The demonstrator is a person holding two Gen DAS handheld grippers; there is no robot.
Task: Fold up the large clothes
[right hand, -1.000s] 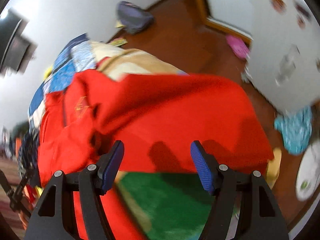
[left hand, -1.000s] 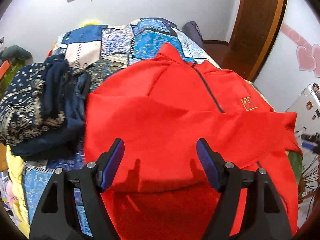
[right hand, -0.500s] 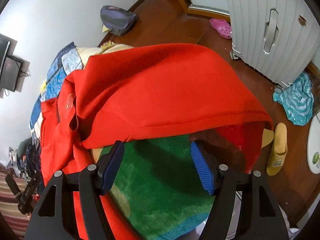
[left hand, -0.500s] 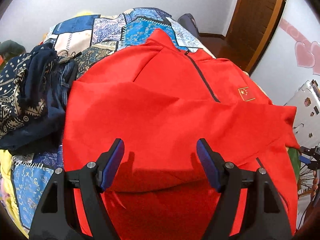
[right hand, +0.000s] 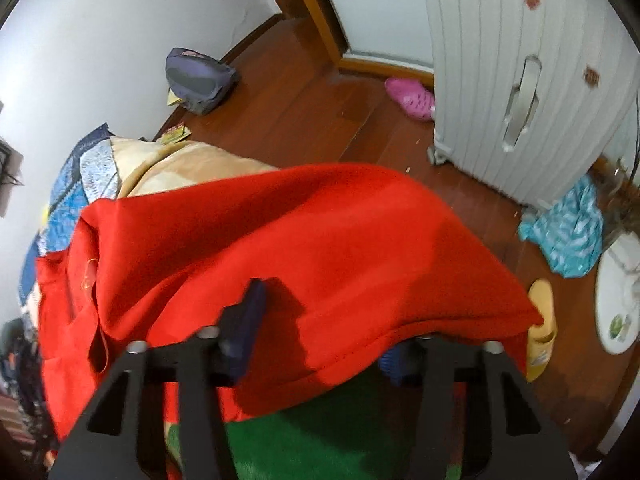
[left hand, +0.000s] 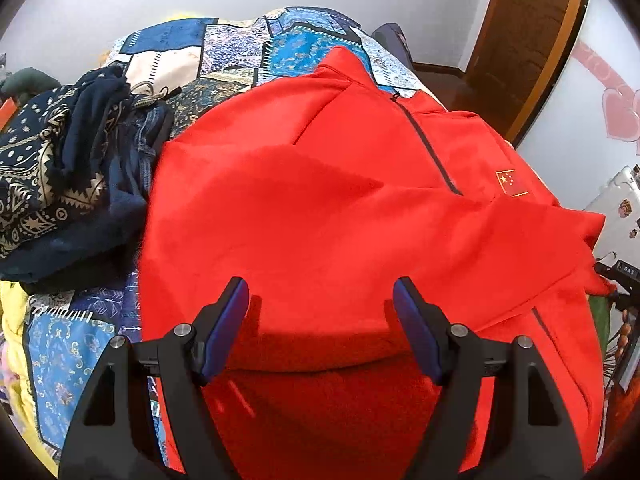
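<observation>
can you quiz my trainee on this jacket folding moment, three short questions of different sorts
1. True or false: the left gripper is clamped on the red jacket.
2. Multiple choice: what lies beside the jacket on the patchwork bedspread? A) a pile of dark blue patterned clothes B) a white towel C) a cardboard box
3. Fill in: the right gripper has just been closing with the jacket's ____ edge draped between its fingers.

Key
1. False. Its jaws stand wide apart above the cloth.
2. A, the pile of dark blue patterned clothes.
3. Red; one finger shows and the other is hidden under the fabric, so a firm pinch cannot be confirmed.
</observation>
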